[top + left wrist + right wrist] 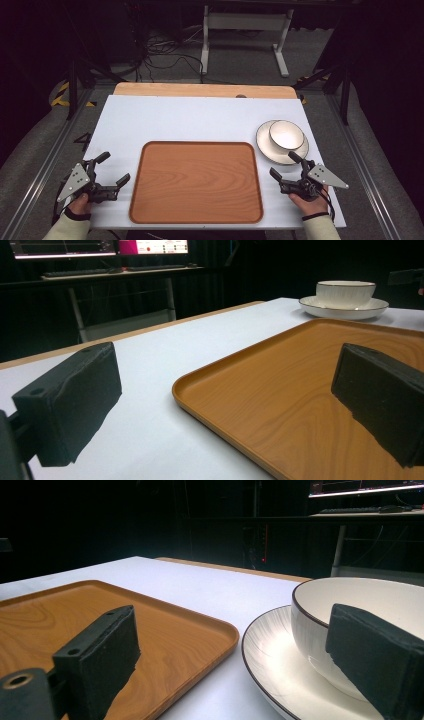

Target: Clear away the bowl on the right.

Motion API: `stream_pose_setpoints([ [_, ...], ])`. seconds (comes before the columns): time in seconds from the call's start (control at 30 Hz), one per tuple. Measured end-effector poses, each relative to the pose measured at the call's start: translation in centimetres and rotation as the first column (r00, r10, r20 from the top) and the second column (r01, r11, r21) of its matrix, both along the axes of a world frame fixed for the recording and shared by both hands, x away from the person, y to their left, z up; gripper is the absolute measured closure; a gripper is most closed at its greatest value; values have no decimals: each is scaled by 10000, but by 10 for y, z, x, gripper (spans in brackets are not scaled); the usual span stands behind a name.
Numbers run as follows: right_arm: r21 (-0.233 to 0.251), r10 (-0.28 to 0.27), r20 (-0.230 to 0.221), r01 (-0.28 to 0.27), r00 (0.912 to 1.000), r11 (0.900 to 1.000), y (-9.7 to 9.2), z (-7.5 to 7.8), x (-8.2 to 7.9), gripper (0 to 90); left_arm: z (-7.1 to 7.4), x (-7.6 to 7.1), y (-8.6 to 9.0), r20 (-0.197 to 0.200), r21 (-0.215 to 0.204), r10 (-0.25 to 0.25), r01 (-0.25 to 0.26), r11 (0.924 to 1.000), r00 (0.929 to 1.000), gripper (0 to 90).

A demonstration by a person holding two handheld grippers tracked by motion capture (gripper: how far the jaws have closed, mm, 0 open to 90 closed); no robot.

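A brown wooden tray lies in the middle of the white table, with nothing on it. At the right, a white bowl with a dark rim sits on a white plate. My left gripper rests open just left of the tray, nothing between its fingers. My right gripper stands open between the tray's right edge and the plate, just in front of the plate. In the right gripper view the bowl and plate lie close ahead, the tray to the left. The left gripper view shows the tray and the far bowl.
The white table top has a wooden strip along its far edge. Beyond it stand a white desk frame and cables on the floor. Dark metal rails run along both sides of the table.
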State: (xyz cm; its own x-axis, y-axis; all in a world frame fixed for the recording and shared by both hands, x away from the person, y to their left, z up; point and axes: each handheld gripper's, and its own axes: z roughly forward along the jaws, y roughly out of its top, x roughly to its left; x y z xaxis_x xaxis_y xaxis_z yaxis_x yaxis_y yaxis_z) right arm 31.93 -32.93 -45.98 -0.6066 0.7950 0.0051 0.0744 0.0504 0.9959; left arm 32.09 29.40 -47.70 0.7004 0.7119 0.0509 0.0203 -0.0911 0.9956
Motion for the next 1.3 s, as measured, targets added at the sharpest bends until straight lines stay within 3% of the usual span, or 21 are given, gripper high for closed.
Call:
stream_pose_setpoints([
  [0.63,-8,-76,-20,76,10000,10000,0,0,0,64,0,0,0,8,-6,-3,3,10000,10000,3],
  [0.97,-31,-82,-42,82,10000,10000,1,2,1,106,0,0,0,1,-6,1,-1,10000,10000,3],
  [1.13,111,9,273,-12,9996,9999,4,17,-1,128,0,0,0,5,-2,5,-5,10000,10000,2],
  [1.3,28,95,304,-96,9995,9999,6,26,-1,138,0,0,0,18,0,7,-7,10000,10000,3],
])
